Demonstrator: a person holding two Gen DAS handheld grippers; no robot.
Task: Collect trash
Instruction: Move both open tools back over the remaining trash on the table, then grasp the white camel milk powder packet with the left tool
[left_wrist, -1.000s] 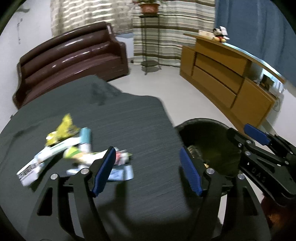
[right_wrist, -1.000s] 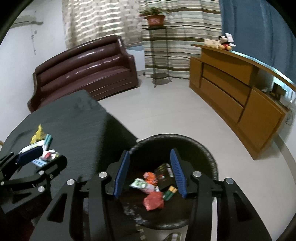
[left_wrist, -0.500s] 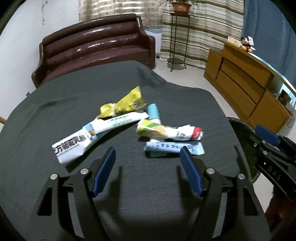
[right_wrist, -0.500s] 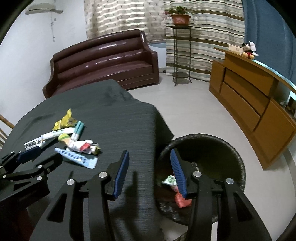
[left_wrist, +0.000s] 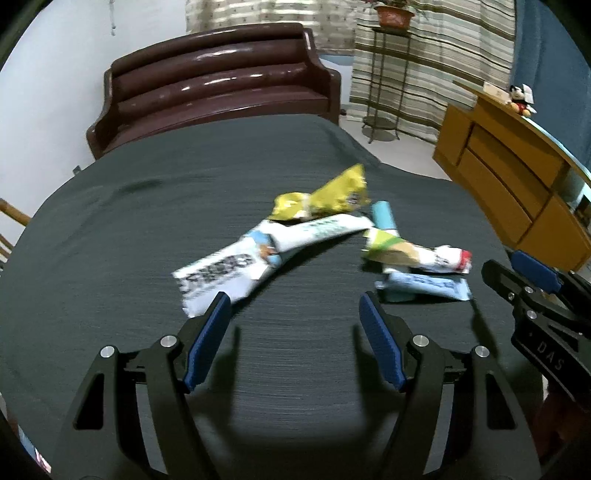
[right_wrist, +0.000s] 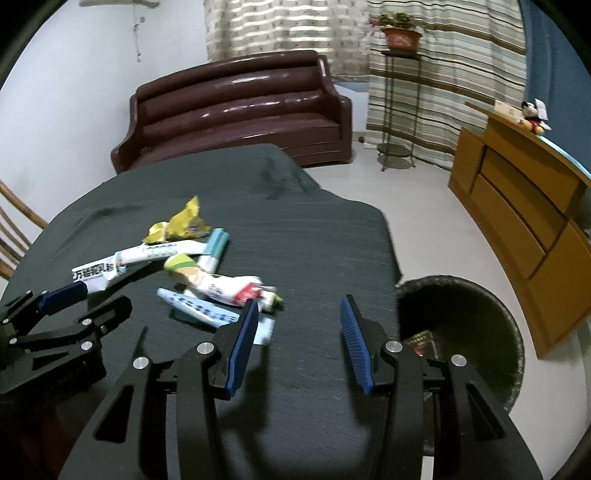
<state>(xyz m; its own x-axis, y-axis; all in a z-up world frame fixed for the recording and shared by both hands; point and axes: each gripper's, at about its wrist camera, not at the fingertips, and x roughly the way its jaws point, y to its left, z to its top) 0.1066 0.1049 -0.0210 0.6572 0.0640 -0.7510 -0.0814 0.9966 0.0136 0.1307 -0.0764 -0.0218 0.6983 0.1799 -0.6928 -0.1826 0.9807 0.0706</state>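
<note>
Several wrappers lie in a pile on the dark table (left_wrist: 147, 229): a yellow crumpled packet (left_wrist: 325, 197), a long white wrapper (left_wrist: 258, 254), a teal tube (left_wrist: 383, 218), a white-green-red wrapper (left_wrist: 417, 254) and a pale blue flat wrapper (left_wrist: 424, 286). My left gripper (left_wrist: 295, 306) is open and empty, just short of the white wrapper. My right gripper (right_wrist: 297, 310) is open and empty, over the table beside the pale blue wrapper (right_wrist: 207, 310). The black trash bin (right_wrist: 480, 295) stands on the floor to the right, with trash inside.
A brown leather sofa (left_wrist: 218, 85) stands behind the table. A wooden counter (right_wrist: 524, 206) runs along the right wall with a plush toy (right_wrist: 532, 114) on it. A plant stand (right_wrist: 399, 92) is by the striped curtains. A wooden chair back (right_wrist: 14, 236) shows at far left.
Both grippers have swung left, away from the bin and toward the wrapper pile. The left gripper has come closer to the white wrapper. Both stay open and empty.
</note>
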